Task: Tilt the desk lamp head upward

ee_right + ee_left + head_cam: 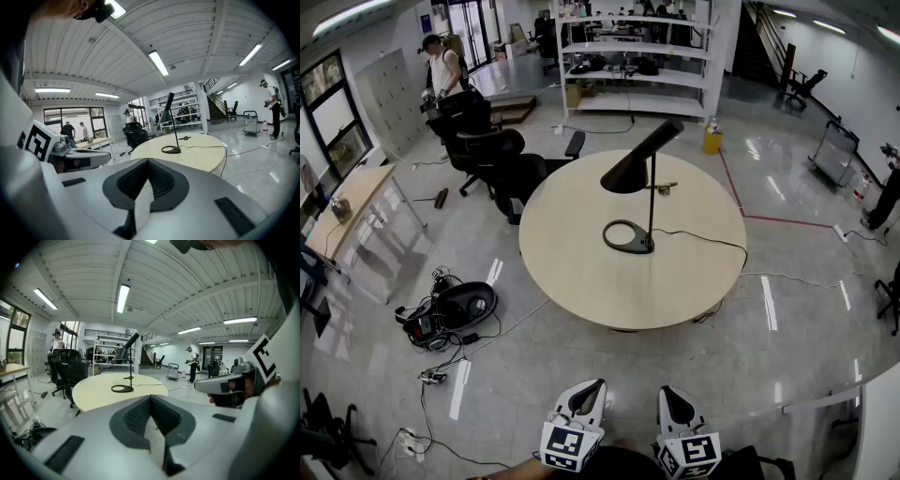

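A black desk lamp stands near the middle of the round pale table. Its cone head slopes down to the left on a thin pole, above the ring base. The lamp also shows far ahead in the left gripper view and in the right gripper view. My left gripper and right gripper sit side by side at the bottom of the head view, well short of the table. Both are shut with nothing between their jaws.
The lamp's cable runs off the table's right edge. Black office chairs crowd the table's far left side. A tangle of cables and gear lies on the floor at left. A wooden desk, white shelving and a person stand farther off.
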Action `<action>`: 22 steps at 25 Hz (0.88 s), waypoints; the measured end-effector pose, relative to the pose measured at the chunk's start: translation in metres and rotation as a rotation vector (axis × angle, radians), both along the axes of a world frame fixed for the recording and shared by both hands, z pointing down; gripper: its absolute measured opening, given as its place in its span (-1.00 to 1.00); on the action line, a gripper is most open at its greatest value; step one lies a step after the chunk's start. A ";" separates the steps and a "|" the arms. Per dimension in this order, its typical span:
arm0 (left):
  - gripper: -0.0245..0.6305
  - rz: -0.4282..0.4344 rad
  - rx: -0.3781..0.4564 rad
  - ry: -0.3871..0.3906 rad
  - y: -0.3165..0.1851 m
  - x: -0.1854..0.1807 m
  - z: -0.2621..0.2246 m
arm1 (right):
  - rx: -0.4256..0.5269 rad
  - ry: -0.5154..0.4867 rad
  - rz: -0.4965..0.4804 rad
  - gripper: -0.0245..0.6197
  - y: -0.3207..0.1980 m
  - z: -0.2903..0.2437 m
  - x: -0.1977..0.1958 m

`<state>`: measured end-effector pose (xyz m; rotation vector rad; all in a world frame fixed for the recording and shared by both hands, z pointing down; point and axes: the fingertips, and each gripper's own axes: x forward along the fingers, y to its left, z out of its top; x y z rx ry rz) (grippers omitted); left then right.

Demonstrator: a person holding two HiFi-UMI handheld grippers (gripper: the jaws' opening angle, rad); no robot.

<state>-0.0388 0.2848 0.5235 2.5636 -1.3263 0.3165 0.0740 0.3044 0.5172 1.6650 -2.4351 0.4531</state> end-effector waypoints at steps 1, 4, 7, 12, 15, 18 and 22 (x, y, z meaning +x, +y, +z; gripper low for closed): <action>-0.79 -0.002 0.000 0.001 -0.014 -0.004 -0.004 | -0.001 0.003 0.008 -0.88 -0.015 -0.003 -0.003; -0.79 -0.001 -0.002 0.010 -0.055 -0.014 -0.010 | 0.006 0.017 0.005 -0.88 -0.057 -0.014 -0.014; -0.79 0.007 -0.003 0.024 -0.090 -0.025 -0.013 | 0.016 0.033 0.001 -0.88 -0.092 -0.022 -0.029; -0.79 0.021 -0.002 0.042 -0.149 -0.052 -0.020 | 0.019 0.066 0.029 -0.88 -0.146 -0.037 -0.054; -0.79 0.024 0.000 0.047 -0.179 -0.070 -0.024 | 0.026 0.076 0.045 -0.88 -0.173 -0.043 -0.069; -0.79 0.041 0.011 0.064 -0.203 -0.080 -0.029 | 0.041 0.082 0.065 -0.88 -0.198 -0.049 -0.078; -0.79 0.041 0.017 0.075 -0.235 -0.097 -0.037 | 0.042 0.098 0.078 -0.88 -0.226 -0.051 -0.090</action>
